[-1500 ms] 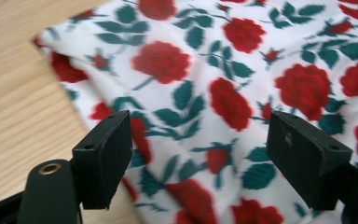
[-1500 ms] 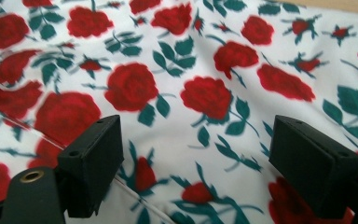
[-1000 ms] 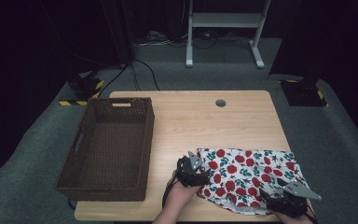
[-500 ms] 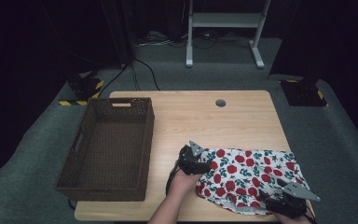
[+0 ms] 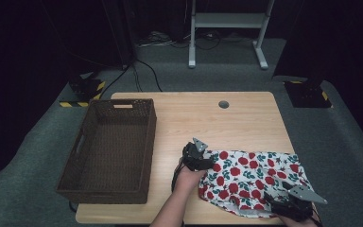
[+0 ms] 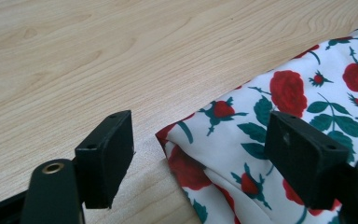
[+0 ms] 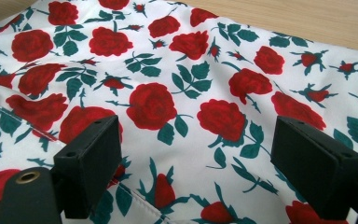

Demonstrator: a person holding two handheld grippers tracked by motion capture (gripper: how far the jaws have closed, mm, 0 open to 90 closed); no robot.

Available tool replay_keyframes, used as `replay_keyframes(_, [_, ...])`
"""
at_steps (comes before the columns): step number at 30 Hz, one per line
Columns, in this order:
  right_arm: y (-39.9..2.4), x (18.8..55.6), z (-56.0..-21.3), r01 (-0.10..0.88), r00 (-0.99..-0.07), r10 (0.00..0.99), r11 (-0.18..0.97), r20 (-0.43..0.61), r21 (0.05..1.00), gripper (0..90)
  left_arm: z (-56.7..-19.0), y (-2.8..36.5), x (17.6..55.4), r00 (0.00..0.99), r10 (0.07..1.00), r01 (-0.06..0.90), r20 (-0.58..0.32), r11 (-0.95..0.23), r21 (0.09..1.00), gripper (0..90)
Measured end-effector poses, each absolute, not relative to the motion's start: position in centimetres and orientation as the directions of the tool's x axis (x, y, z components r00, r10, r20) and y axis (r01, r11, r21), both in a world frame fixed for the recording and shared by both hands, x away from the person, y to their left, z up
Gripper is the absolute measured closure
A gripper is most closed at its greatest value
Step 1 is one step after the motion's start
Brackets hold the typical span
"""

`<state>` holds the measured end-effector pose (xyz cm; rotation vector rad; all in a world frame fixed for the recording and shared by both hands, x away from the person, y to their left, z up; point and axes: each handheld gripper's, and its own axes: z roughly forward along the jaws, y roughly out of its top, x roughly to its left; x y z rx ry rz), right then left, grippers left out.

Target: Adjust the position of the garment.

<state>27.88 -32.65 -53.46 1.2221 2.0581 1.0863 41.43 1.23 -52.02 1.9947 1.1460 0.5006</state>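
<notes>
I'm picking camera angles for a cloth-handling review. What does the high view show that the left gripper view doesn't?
The high view alone takes in the dark woven wicker basket, the right gripper at the cloth's near edge, and the grey carpeted floor. The left gripper view alone gives a close look at the left gripper with jaws open astride the cloth's corner. Both show the white rose-print cloth and the light wooden table.

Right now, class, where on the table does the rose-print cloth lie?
In the high view, the cloth lies on the table's near right corner, right of the basket, with the left claw at its left edge.
</notes>
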Motion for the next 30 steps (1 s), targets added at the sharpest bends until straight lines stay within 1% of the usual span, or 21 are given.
replay_keyframes(3, [-32.6, 27.9, -53.5, 0.481, -0.465, 0.885, 0.273, -0.022, 0.833, 16.3, -52.2, 1.2, 41.6, 0.527, 0.849, 0.554, -0.035, -0.312, 0.772, 26.3])
replay_keyframes(4, [-32.5, 27.9, -53.5, 0.479, -0.470, 0.882, 0.277, -0.023, 0.833, 16.2, -52.3, 1.1, 41.9, 0.526, 0.850, 0.559, -0.034, -0.315, 0.767, 28.6])
replay_keyframes(8, [-32.4, 27.9, -53.5, 0.478, -0.474, 0.880, 0.281, -0.025, 0.832, 16.3, -52.7, 1.0, 42.0, 0.525, 0.850, 0.572, -0.045, -0.313, 0.758, 33.2])
replay_keyframes(16, [-32.1, 27.7, -53.5, 0.477, -0.484, 0.874, 0.295, -0.032, 0.828, 16.5, -53.7, 0.9, 42.0, 0.513, 0.856, 0.590, -0.068, -0.294, 0.752, 35.9])
replay_keyframes(21, [-31.7, 27.6, -53.5, 0.473, -0.491, 0.870, 0.302, -0.037, 0.828, 16.4, -53.9, 1.0, 41.9, 0.516, 0.853, 0.581, -0.075, -0.284, 0.763, 40.2])
replay_keyframes(25, [-31.4, 27.5, -53.5, 0.474, -0.496, 0.867, 0.307, -0.038, 0.826, 16.4, -53.9, 0.9, 41.7, 0.518, 0.851, 0.582, -0.086, -0.278, 0.764, 47.0])
replay_keyframes(30, [-30.8, 27.4, -53.2, 0.470, -0.504, 0.863, 0.311, -0.038, 0.826, 16.5, -53.6, 1.0, 41.4, 0.524, 0.845, 0.564, -0.110, -0.247, 0.788, 63.3])
